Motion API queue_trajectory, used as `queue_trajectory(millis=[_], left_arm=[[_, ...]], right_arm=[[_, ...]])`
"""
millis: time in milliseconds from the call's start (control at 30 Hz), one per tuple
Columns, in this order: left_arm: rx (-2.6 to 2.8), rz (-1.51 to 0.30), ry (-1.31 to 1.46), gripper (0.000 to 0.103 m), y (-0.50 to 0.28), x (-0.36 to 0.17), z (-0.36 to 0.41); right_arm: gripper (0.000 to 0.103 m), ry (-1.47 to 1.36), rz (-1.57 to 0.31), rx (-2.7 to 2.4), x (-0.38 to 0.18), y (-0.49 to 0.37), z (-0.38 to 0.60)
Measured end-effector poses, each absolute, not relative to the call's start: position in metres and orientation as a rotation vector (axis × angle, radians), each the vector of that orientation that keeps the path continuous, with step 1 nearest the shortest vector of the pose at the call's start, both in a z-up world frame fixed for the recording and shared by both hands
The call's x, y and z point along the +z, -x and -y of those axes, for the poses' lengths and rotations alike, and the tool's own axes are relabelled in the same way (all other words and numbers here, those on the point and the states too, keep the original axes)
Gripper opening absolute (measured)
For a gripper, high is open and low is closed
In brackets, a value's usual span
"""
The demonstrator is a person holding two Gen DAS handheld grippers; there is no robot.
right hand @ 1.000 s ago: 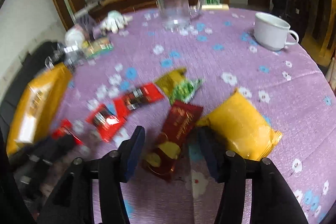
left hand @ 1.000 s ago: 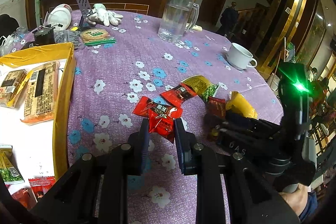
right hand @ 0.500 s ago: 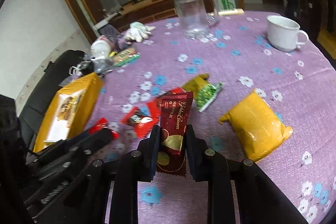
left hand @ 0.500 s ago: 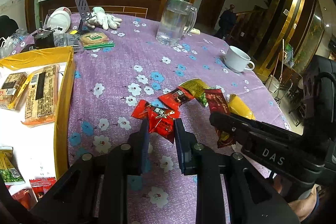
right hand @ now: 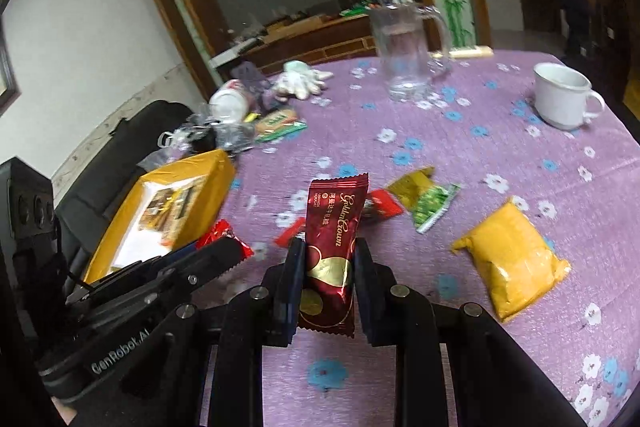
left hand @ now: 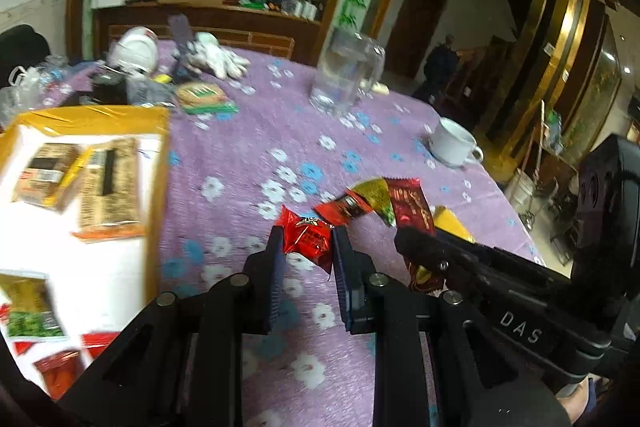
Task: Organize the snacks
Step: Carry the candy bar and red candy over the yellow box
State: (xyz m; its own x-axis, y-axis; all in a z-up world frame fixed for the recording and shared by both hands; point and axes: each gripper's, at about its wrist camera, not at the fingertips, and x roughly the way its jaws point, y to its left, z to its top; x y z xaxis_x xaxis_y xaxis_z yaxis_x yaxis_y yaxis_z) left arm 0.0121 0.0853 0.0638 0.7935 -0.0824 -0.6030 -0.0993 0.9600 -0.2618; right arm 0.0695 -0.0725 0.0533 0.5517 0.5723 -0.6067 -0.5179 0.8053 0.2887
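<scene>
My left gripper (left hand: 307,239) is shut on a bright red snack packet (left hand: 307,235) and holds it above the purple floral tablecloth. My right gripper (right hand: 329,247) is shut on a dark red Golden Crown bar (right hand: 333,227), also lifted; the bar shows in the left wrist view (left hand: 412,209). The yellow-rimmed box (left hand: 160,163) with several snacks on its white floor lies at the left, and appears in the right wrist view (right hand: 188,203). Loose on the cloth are a red packet (right hand: 380,207), a yellow-green packet (right hand: 425,199) and a yellow pouch (right hand: 510,259).
A glass pitcher (right hand: 404,57) and a white cup (right hand: 562,101) stand at the far side. White gloves (right hand: 302,81), a wafer pack (right hand: 278,123) and clutter lie at the back left. The table edge runs along the right.
Both grippers have risen with their snacks and swung left toward the yellow box. One second ago the right gripper was open around the dark red bar; it has since closed on it.
</scene>
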Motion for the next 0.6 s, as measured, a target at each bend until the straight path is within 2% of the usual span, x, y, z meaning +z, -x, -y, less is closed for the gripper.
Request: queue_trajectory(millis=[367,600], left_arm=[[0.147,-0.586,0.326,0.02,0.034,0.073,-0.14],[0.223,-0.57,0.387,0.02,0.06,0.071,-0.191]], right_arm=[[0.024,0.057,-0.648,0.771,0.064,-0.032,0.039],[0.024,0.058,-0.664,0.809,0.061,-0.029,0.034]])
